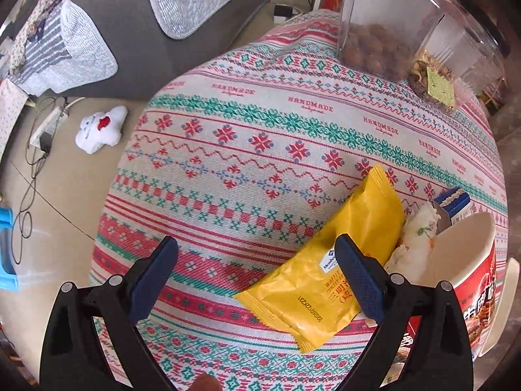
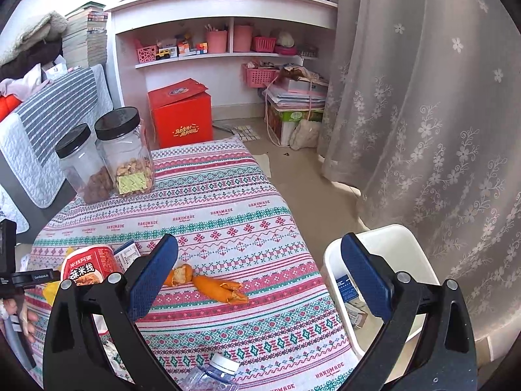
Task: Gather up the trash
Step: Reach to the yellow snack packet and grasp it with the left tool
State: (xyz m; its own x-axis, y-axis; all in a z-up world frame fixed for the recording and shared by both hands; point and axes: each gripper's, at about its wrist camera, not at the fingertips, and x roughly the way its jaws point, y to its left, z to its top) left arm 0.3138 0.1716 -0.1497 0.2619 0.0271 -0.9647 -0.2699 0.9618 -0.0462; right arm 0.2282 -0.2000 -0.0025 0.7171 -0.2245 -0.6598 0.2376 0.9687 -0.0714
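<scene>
We hold the left gripper with jaws wide apart above the patterned tablecloth, its right finger over a yellow snack wrapper. Our right gripper, also spread, hovers above 2 orange peels; what looks like trash lies in the white bin beside the table.
</scene>
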